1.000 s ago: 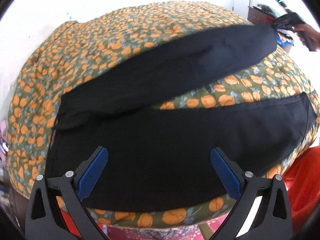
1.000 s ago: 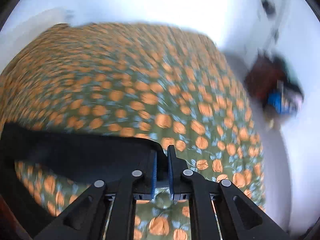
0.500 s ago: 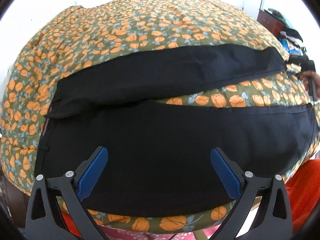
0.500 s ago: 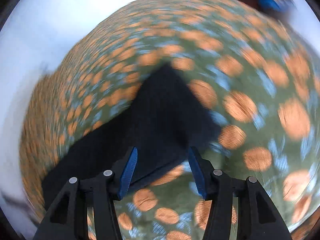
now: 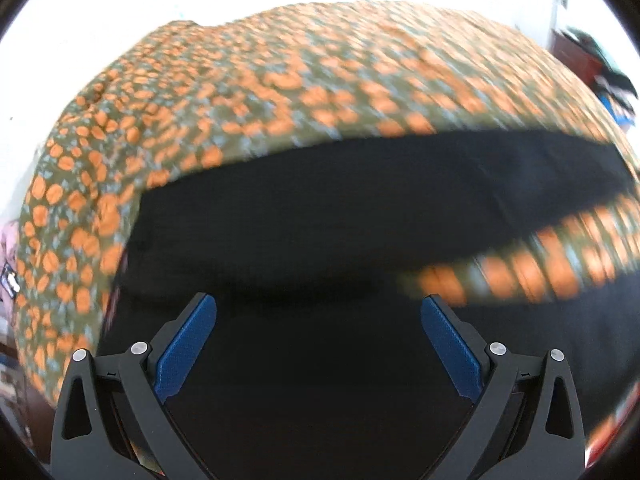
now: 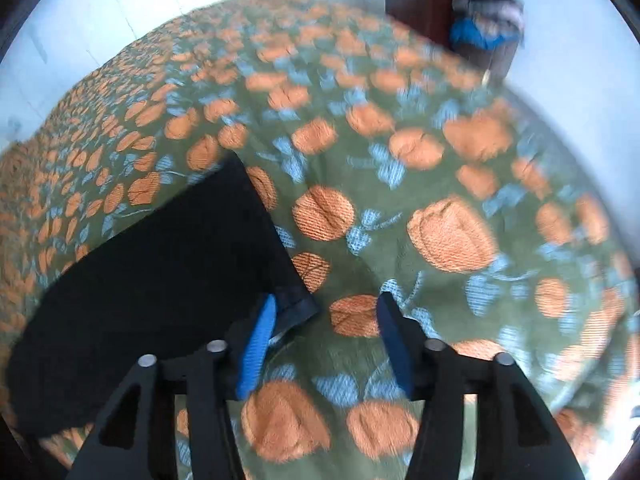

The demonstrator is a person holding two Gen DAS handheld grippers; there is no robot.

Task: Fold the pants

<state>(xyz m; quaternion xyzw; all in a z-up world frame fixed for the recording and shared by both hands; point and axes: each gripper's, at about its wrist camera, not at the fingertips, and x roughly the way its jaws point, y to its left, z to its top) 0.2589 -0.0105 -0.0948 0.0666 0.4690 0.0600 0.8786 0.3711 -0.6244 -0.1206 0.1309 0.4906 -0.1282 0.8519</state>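
**Left wrist and right wrist: black pants spread on the patterned bed**

Left wrist view: the left gripper hangs over the black pants, its blue-padded jaws spread wide and holding nothing. The pants lie flat on the green bedspread with orange fruit print; two legs run off to the right with a strip of bedspread showing between them. The view is motion-blurred.

Right wrist view: the right gripper has its jaws apart, empty. One pant leg's hem lies just beside the left blue pad; whether they touch, I cannot tell. A dark wooden cabinet stands beyond the bed.
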